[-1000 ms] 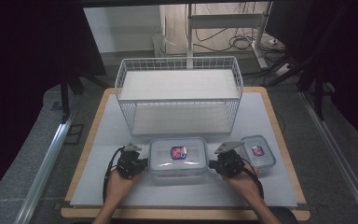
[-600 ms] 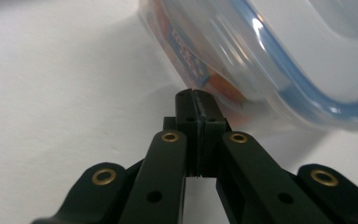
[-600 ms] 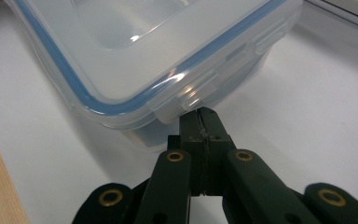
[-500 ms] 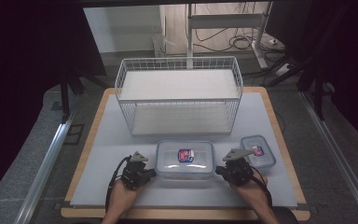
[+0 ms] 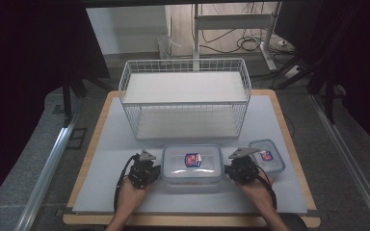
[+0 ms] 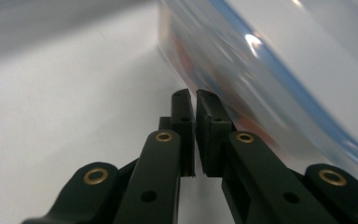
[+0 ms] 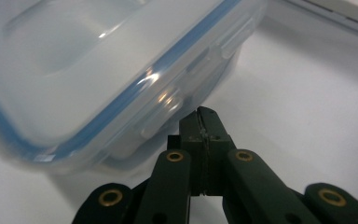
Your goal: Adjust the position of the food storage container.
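Observation:
A large clear food box (image 5: 191,162) with a blue-sealed lid lies on the white mat between my two grippers. My left gripper (image 5: 157,171) meets its left end, and my right gripper (image 5: 227,171) meets its right end. In the left gripper view the left gripper (image 6: 195,100) shows a thin slit between its jaws, which have just eased apart a little, with nothing between them. Its tips lie at the foot of the box (image 6: 279,70). In the right gripper view the right gripper (image 7: 200,114) is shut, its tips under the rim of the box (image 7: 98,70). I cannot tell whether the box is lifted.
A smaller lidded box (image 5: 267,156) sits just right of my right gripper. A white wire basket (image 5: 185,96) with two shelves stands at the back of the mat (image 5: 115,144). The wooden table edge runs just behind the person's forearms.
The large box and both grippers have shifted a little to the right and toward the front edge. The small box has stayed put.

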